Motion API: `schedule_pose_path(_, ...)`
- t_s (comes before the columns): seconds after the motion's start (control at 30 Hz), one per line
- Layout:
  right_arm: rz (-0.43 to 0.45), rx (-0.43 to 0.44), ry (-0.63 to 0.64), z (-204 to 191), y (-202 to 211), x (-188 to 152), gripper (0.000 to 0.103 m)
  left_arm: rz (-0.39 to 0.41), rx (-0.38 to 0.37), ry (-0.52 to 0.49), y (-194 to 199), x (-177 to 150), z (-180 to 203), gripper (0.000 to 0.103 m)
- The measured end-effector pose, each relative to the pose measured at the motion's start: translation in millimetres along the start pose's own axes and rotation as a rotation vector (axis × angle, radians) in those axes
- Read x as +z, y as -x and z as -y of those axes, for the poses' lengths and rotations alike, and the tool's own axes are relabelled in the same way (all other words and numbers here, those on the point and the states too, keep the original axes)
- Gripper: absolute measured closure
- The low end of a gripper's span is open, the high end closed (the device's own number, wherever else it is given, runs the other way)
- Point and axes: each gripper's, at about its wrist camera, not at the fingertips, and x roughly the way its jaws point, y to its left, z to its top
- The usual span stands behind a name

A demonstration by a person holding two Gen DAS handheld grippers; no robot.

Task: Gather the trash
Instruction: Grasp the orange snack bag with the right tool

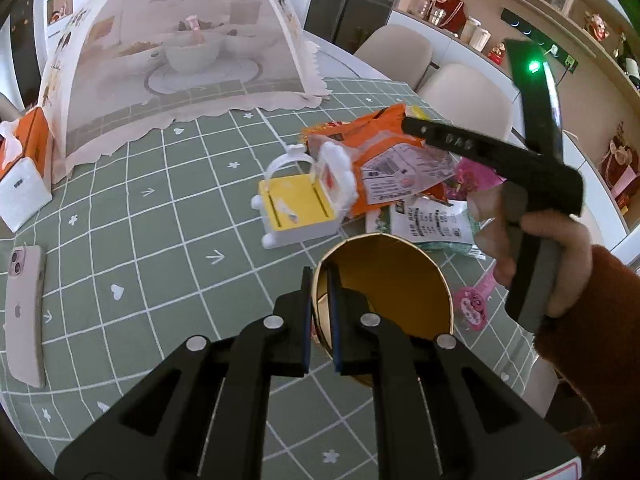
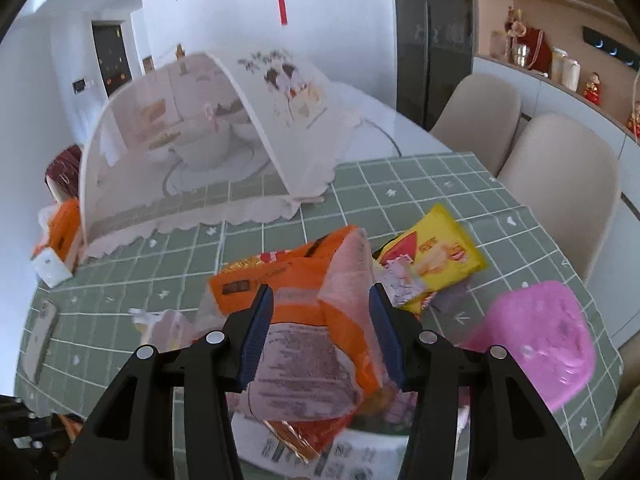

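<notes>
Green checked table [image 1: 168, 240]: mesh food cover [image 1: 180, 60] at far edge, phone [image 1: 24, 312] and tissue box [image 1: 24, 168] left, wrappers [image 2: 304, 320] right

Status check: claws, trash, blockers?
Left claw shut on rim of round gold-lined cardboard tub. Right claw astride crumpled orange plastic wrapper, grip unconfirmed. White-and-yellow toy box beside the pile.

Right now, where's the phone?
Left wrist view: the phone lies face down at the table's left edge, on the green checked cloth, below the tissue box.
</notes>
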Motion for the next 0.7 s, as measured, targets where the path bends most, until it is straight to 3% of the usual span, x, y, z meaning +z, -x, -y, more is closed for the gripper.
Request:
schedule_pose_path(0.03,-0.023,-0.02,0.013,-2.0,-4.4,0.2,0.082,-0.004,-0.005,0.002,-1.2,0.8,-2.7,0.096)
schedule_pose_path(0.2,-0.023,-0.015,-0.029,11.7,25.9,6.6,0.089,-0.009,-0.03,0.018,-4.3,11.8,-10.9,0.096)
schedule_pose_path(0.37,0.068,0.009,-0.041,41.3,80.6,17.1,0.09,0.045,-0.053,0.002,2.8,27.1,3.7,0.096)
schedule_pose_path(0.47,0.112,0.024,-0.052,62.2,106.5,20.7,0.09,0.094,-0.026,-0.029,10.1,36.4,27.1,0.096)
schedule_pose_path(0.57,0.154,0.009,-0.061,91.9,137.3,15.6,0.09,0.104,-0.033,-0.019,16.6,45.0,57.9,0.096)
schedule_pose_path(0.7,0.193,-0.048,-0.067,146.9,183.9,-4.5,0.09,0.139,-0.035,-0.112,23.9,50.0,122.8,0.096)
